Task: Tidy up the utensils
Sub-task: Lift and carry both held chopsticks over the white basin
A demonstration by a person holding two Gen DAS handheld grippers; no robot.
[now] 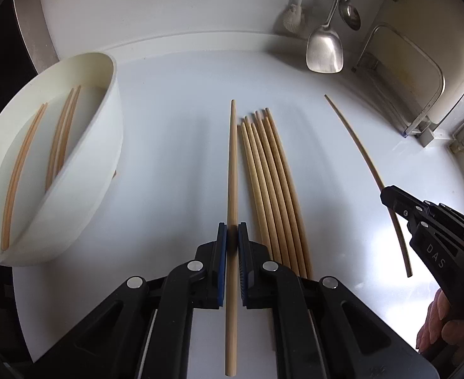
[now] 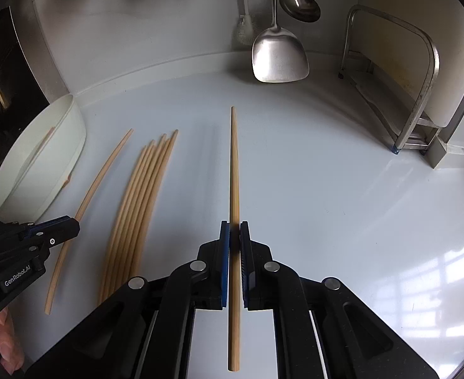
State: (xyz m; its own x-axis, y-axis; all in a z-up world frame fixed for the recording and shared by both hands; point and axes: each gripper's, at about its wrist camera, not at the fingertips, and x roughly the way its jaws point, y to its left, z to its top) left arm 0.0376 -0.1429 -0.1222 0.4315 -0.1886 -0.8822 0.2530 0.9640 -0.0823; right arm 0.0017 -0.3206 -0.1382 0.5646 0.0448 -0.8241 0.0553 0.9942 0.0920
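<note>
My left gripper is shut on a single wooden chopstick, held a little above the white counter. Just right of it lies a bundle of several chopsticks. A white oval tub at the left holds several more chopsticks. In the right wrist view my right gripper is shut on another chopstick, also lifted off the counter. Each gripper shows in the other's view: the right gripper at the right edge, the left gripper at the left edge, with the bundle between them.
A steel spatula and a ladle hang on the back wall. A metal rack stands at the back right with a board leaning in it. The tub sits by a dark appliance at the left.
</note>
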